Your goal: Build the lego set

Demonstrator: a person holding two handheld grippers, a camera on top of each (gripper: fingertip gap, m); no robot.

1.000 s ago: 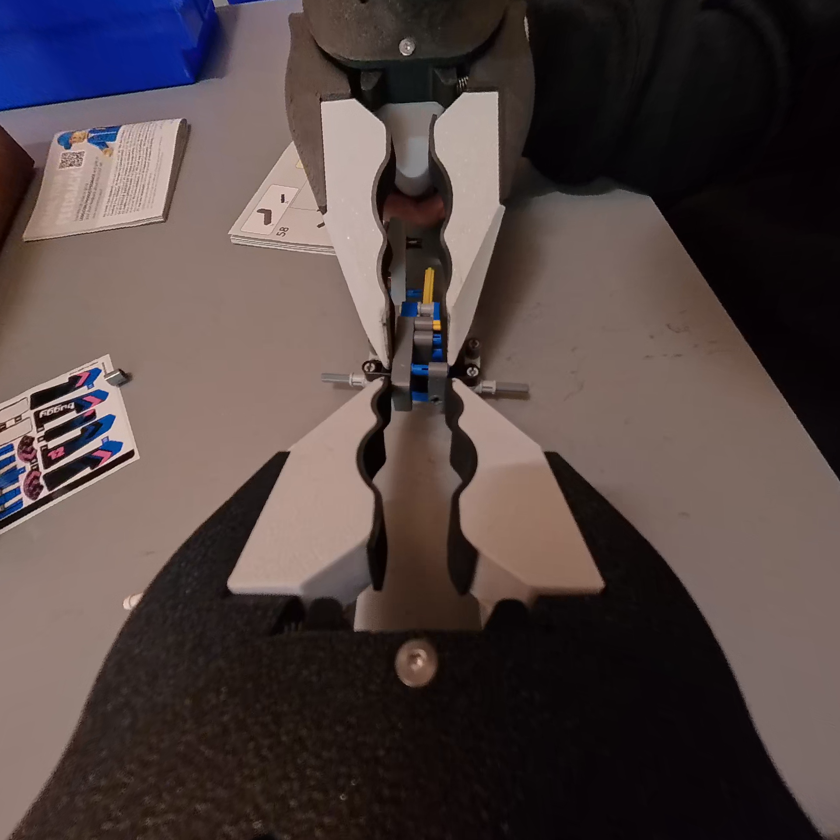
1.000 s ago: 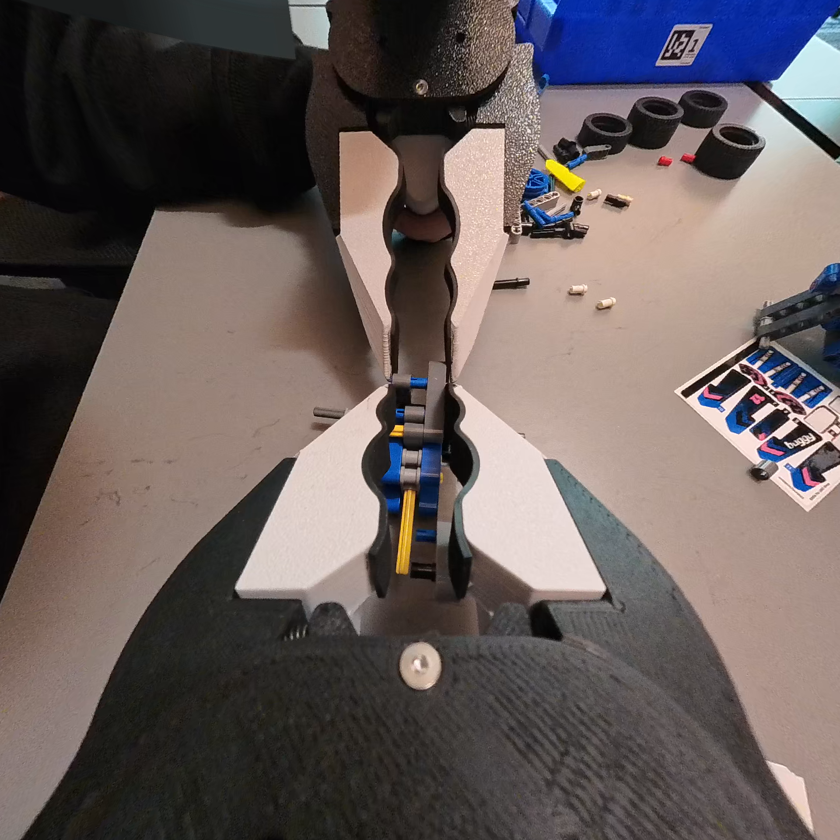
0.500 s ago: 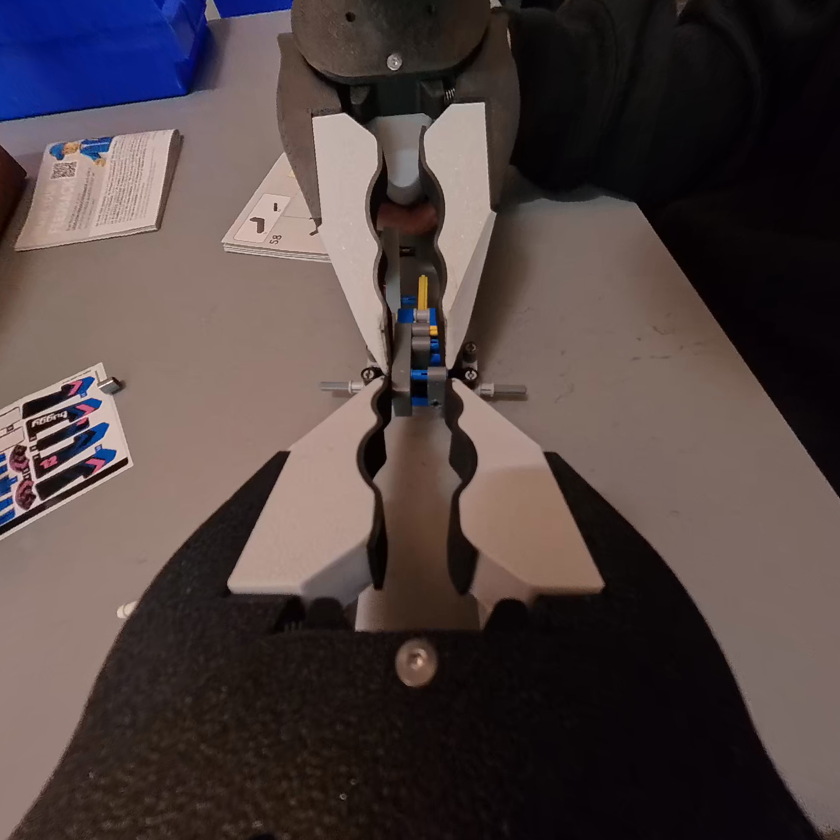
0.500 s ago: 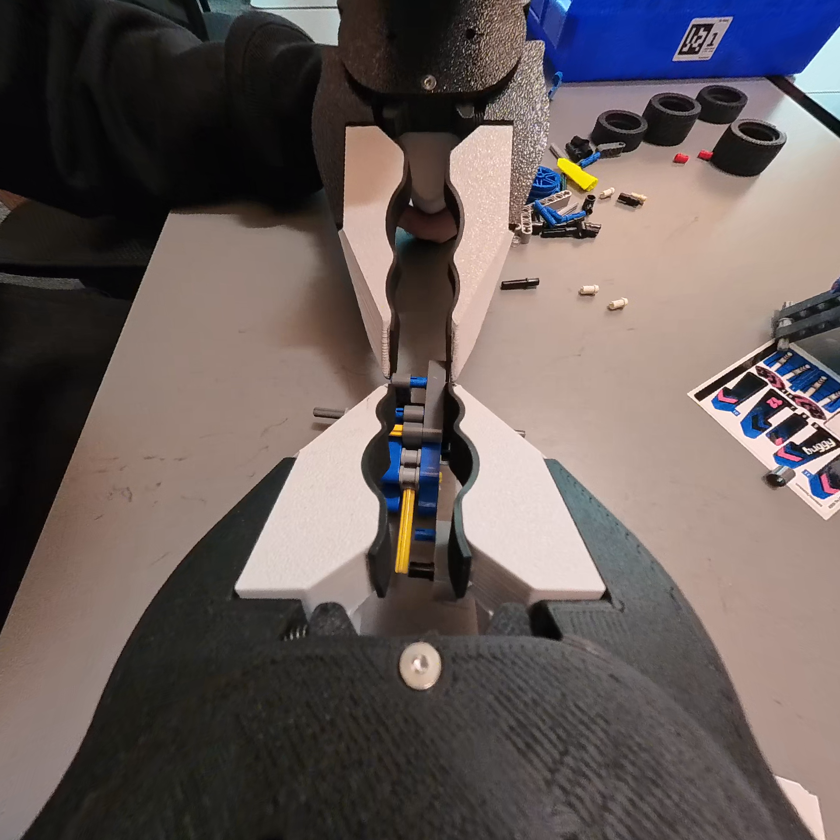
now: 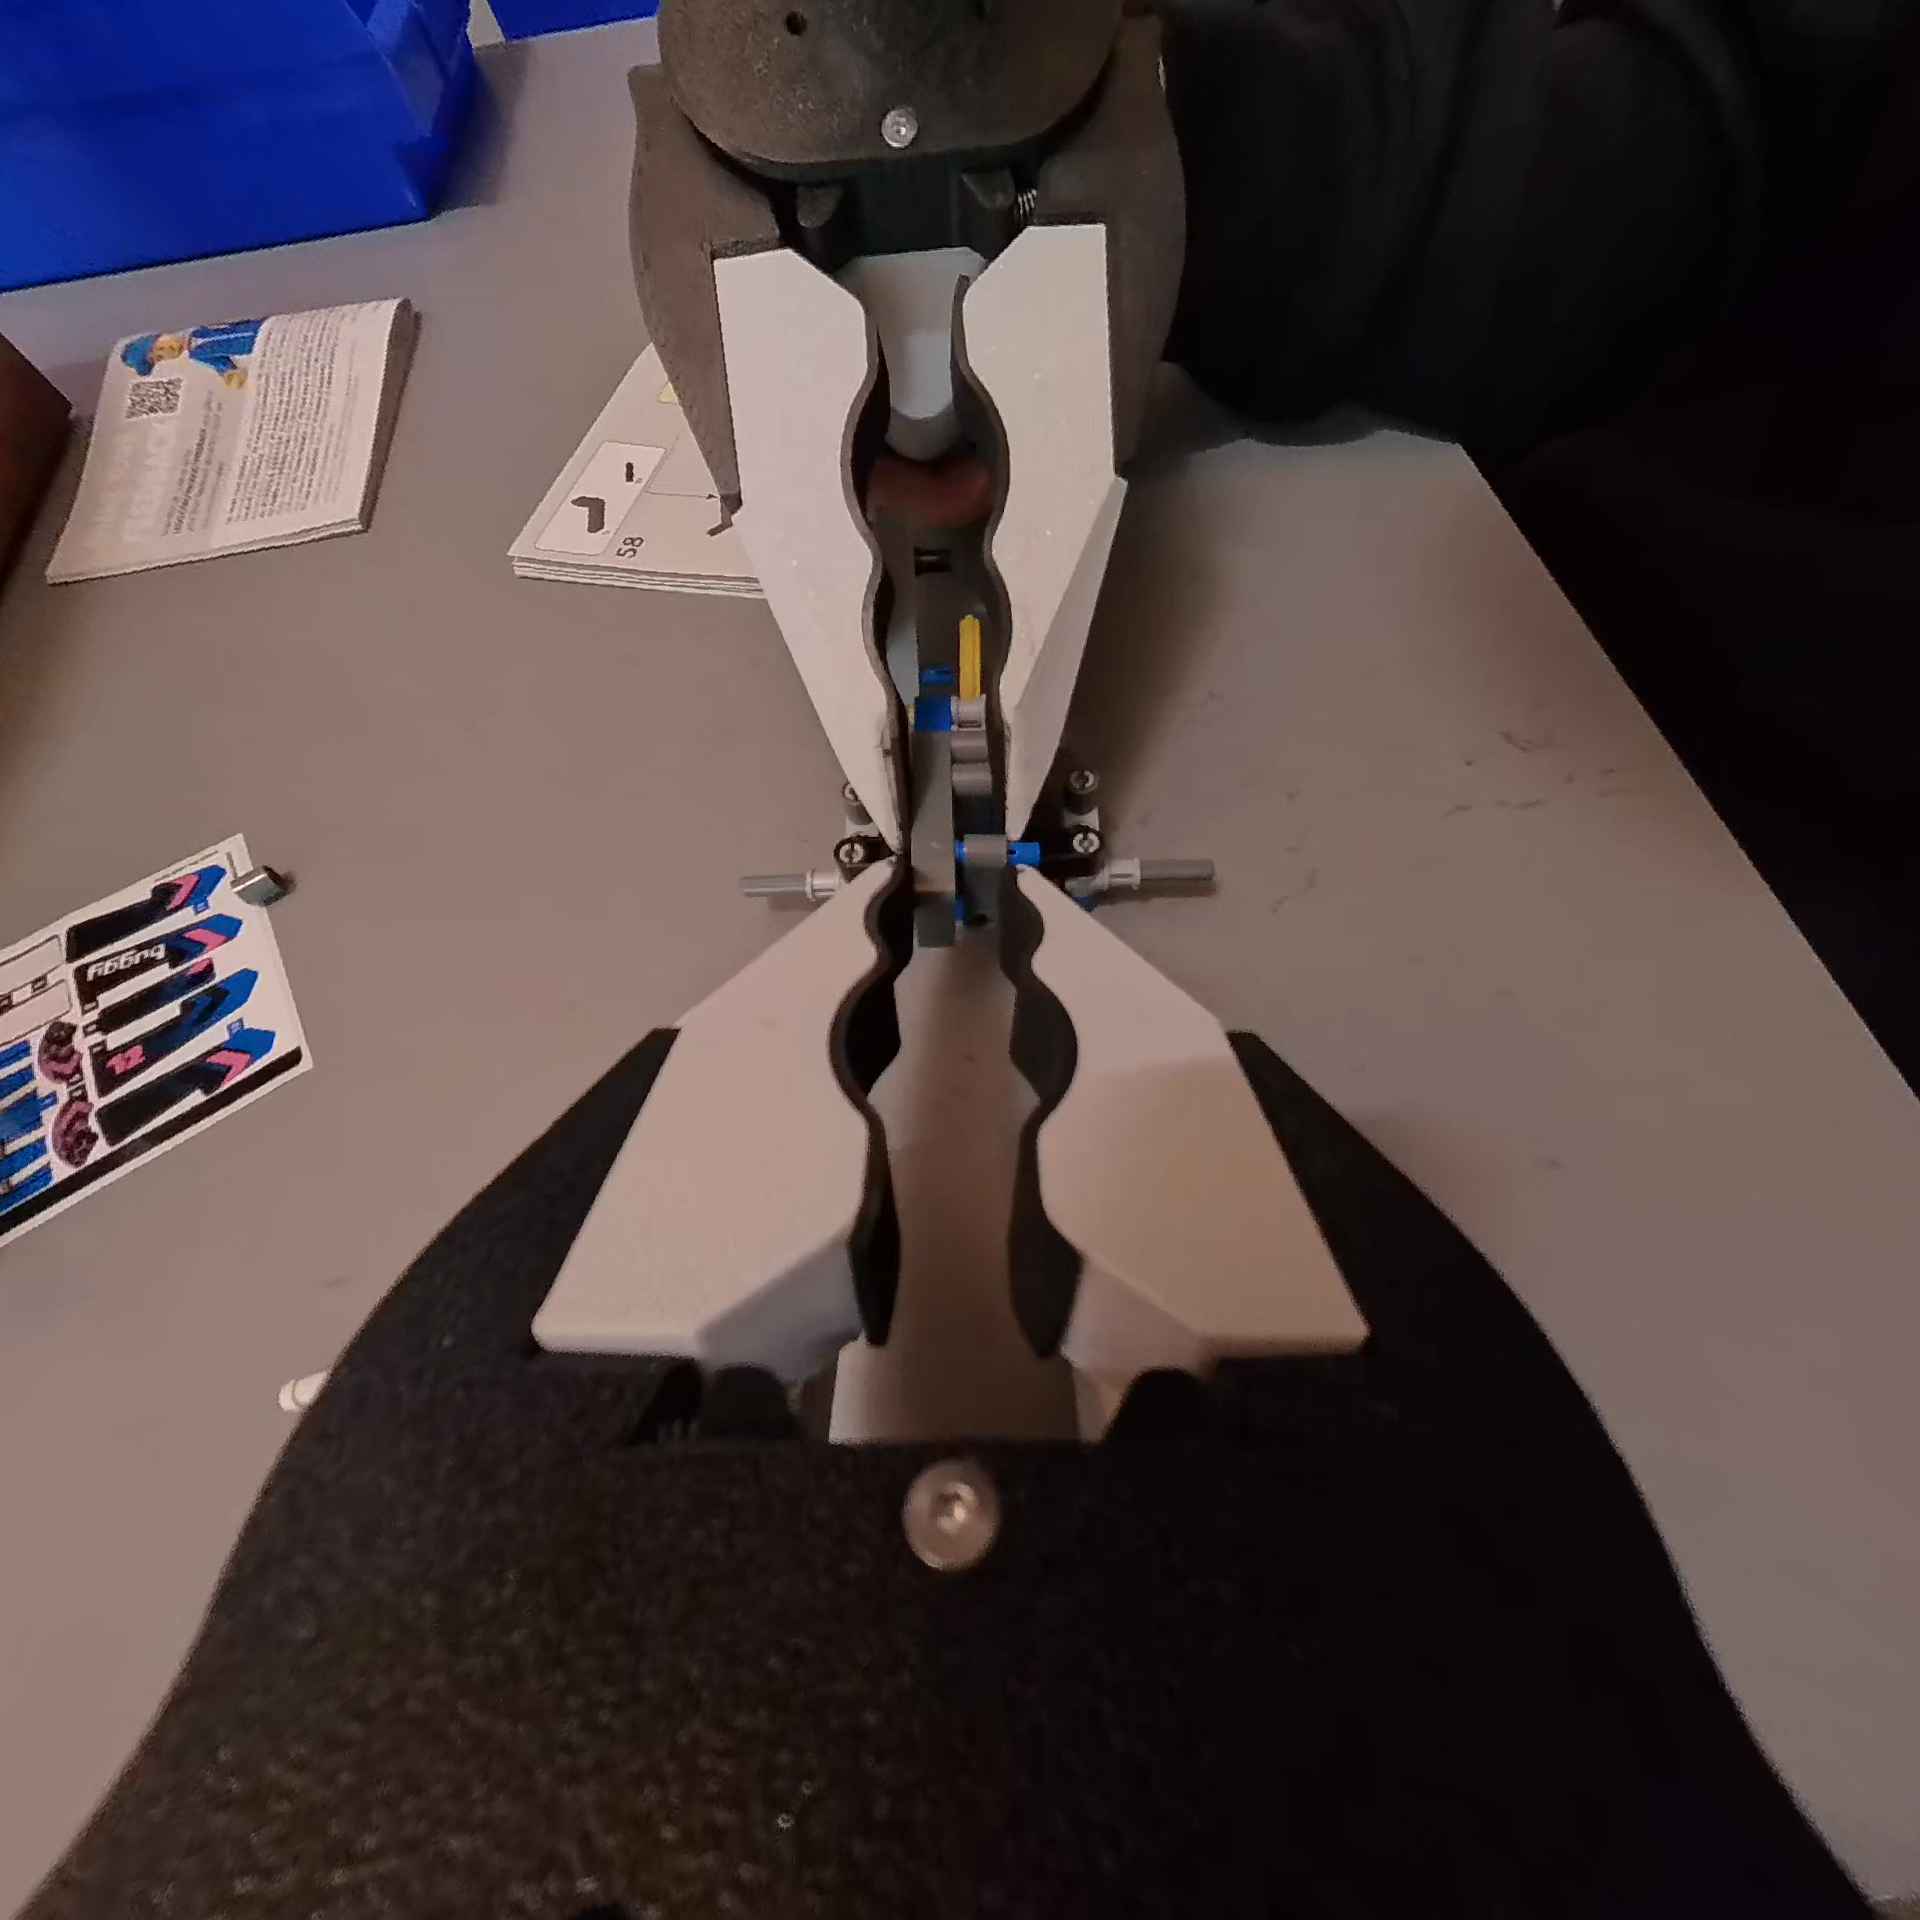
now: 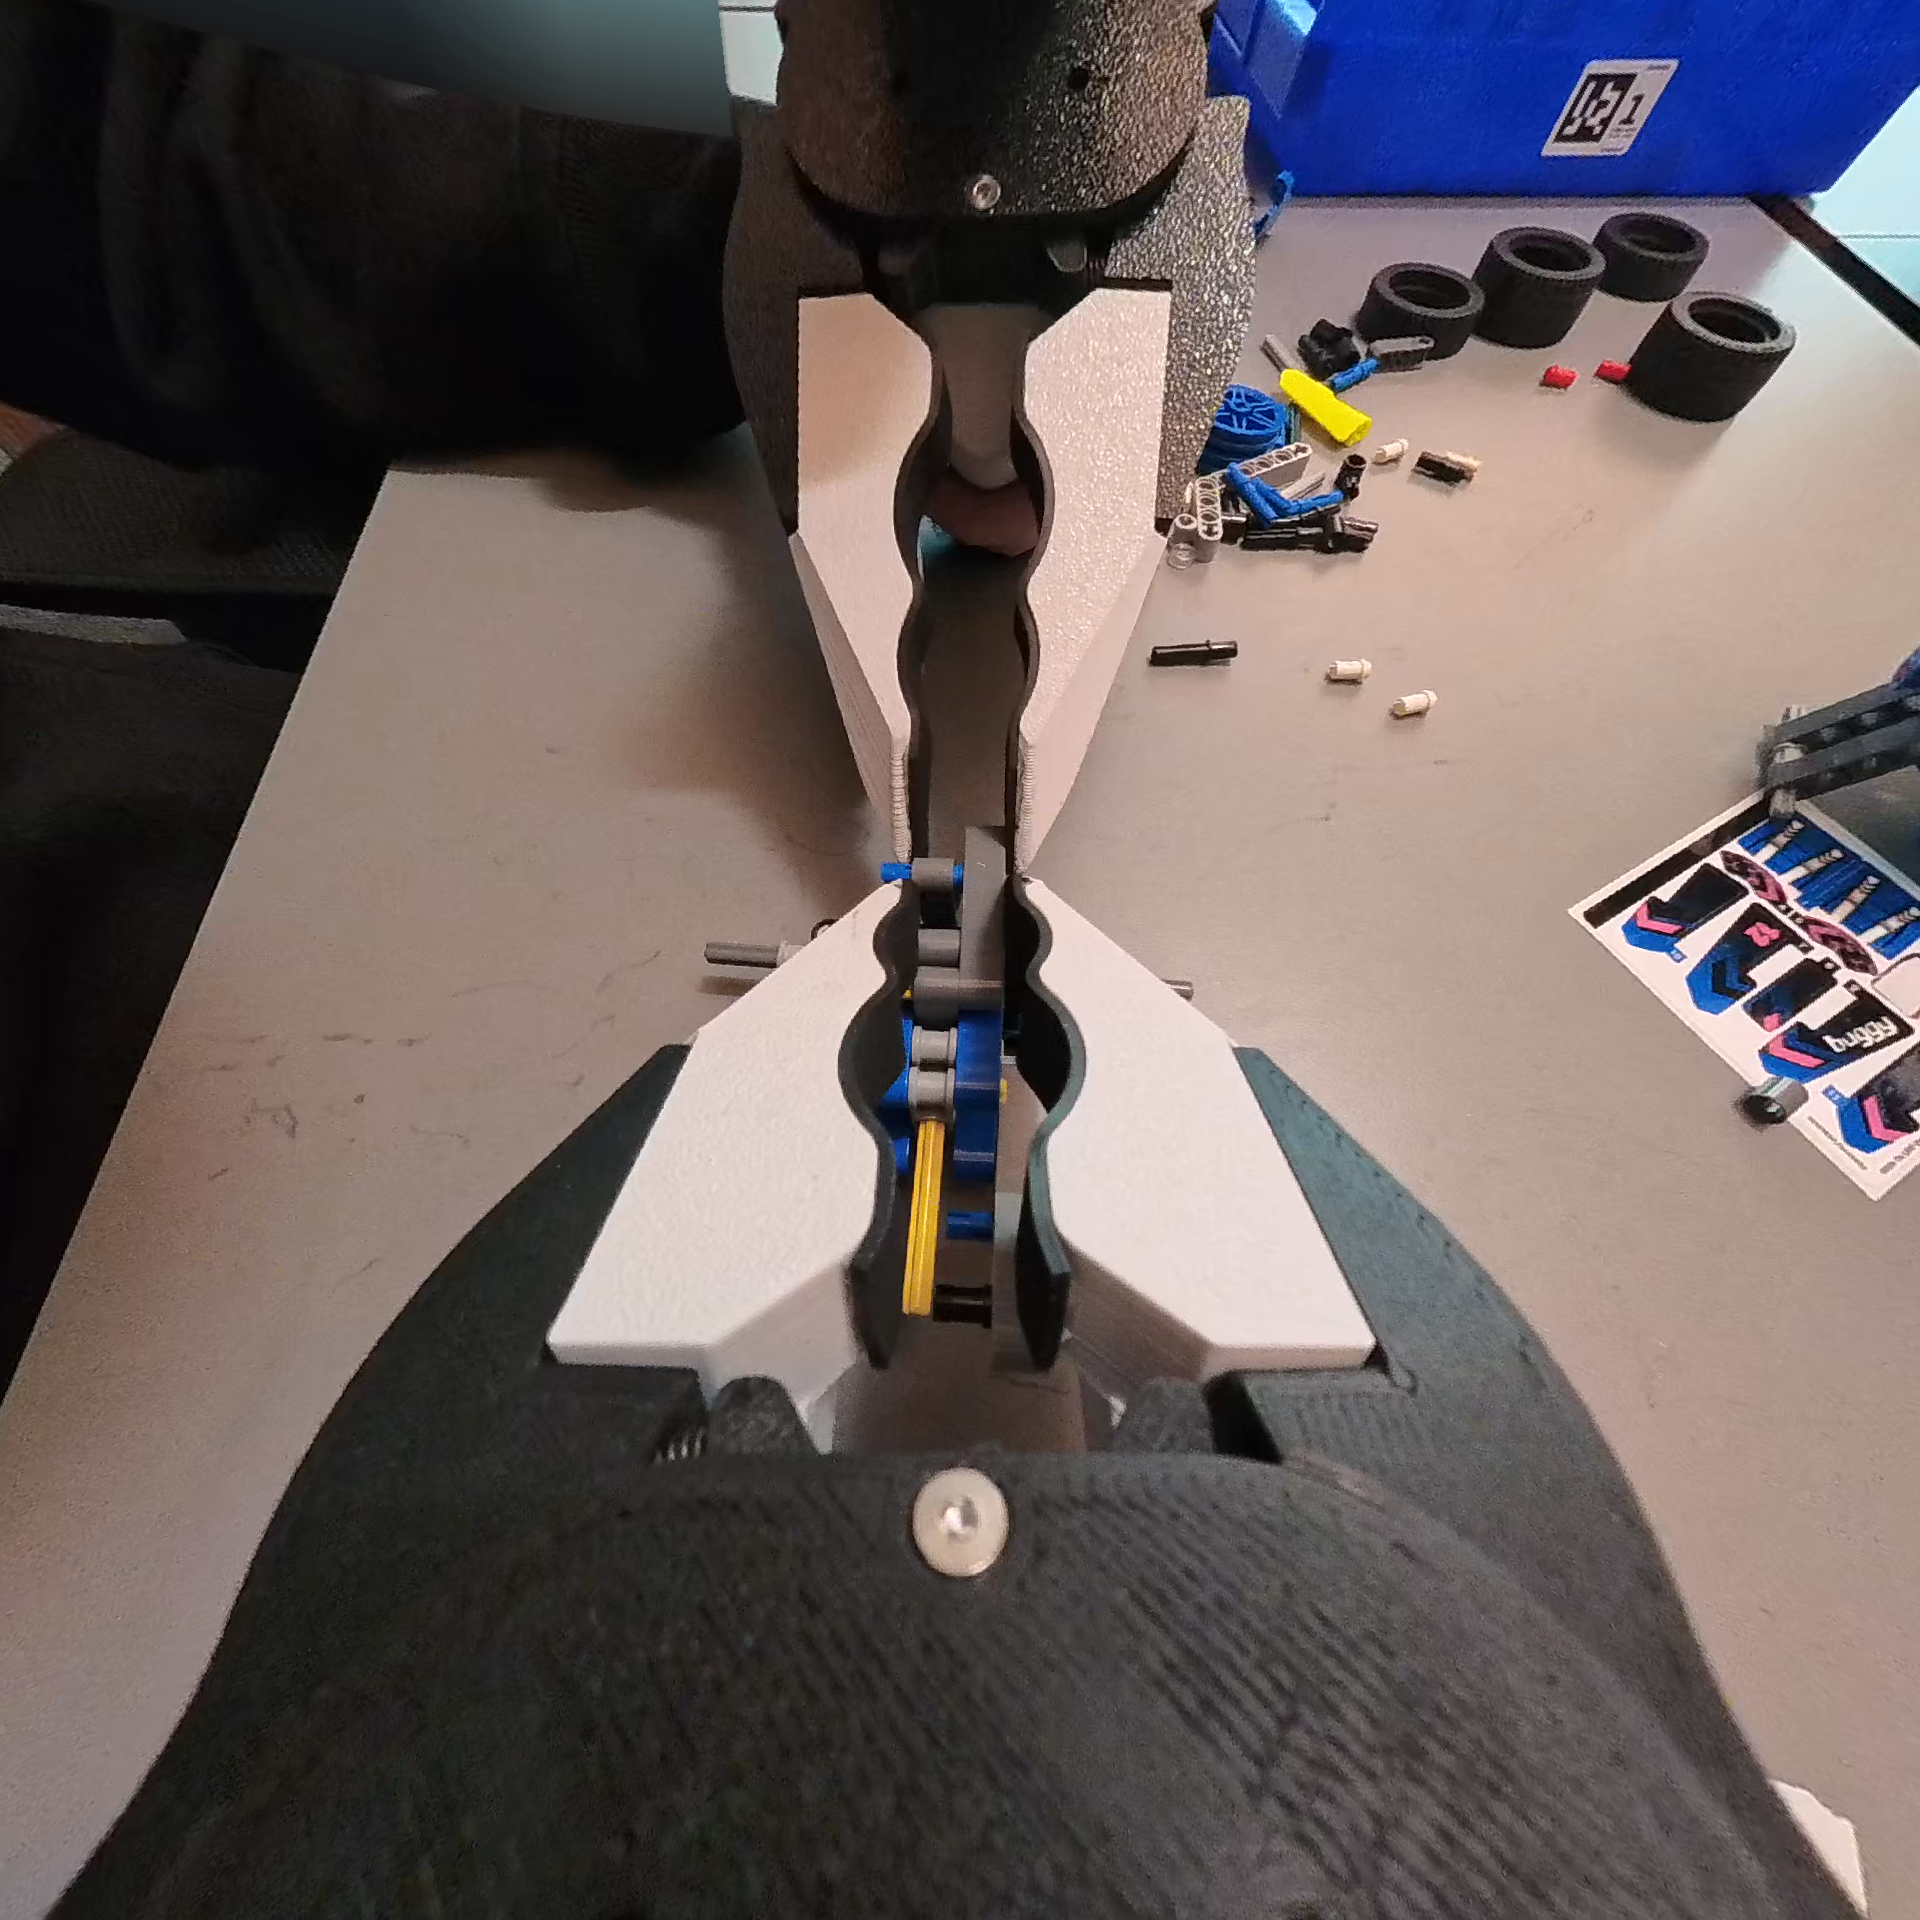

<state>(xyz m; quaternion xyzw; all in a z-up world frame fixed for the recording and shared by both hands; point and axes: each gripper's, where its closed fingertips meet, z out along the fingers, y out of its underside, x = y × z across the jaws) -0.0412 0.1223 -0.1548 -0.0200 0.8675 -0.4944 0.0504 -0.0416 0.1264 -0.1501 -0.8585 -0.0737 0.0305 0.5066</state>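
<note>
A narrow lego assembly (image 5: 938, 883) of grey beams, blue blocks and a yellow axle hangs between the two grippers, which face each other tip to tip above the grey table (image 5: 520, 727). My left gripper (image 5: 956, 899) is shut on its near grey end. My right gripper (image 6: 961, 904) is shut on the assembly (image 6: 951, 1081), which lies deep between its fingers. Thin grey axles (image 5: 1169, 868) with black connectors stick out sideways under the fingertips. I cannot tell whether they are joined to the assembly.
A sticker sheet (image 5: 135, 1029) (image 6: 1787, 987), two booklets (image 5: 239, 436) (image 5: 623, 520) and a blue bin (image 6: 1558, 94) are on the table. Several black tyres (image 6: 1538, 286), a pile of loose parts (image 6: 1278, 468) and a partial build (image 6: 1849, 738) lie right of my right gripper. The table edge (image 5: 1662, 727) is close. Left and right tips are no more than a few centimetres apart.
Both grippers keep their hold on the assembly. The pair has shifted only slightly over the table.
</note>
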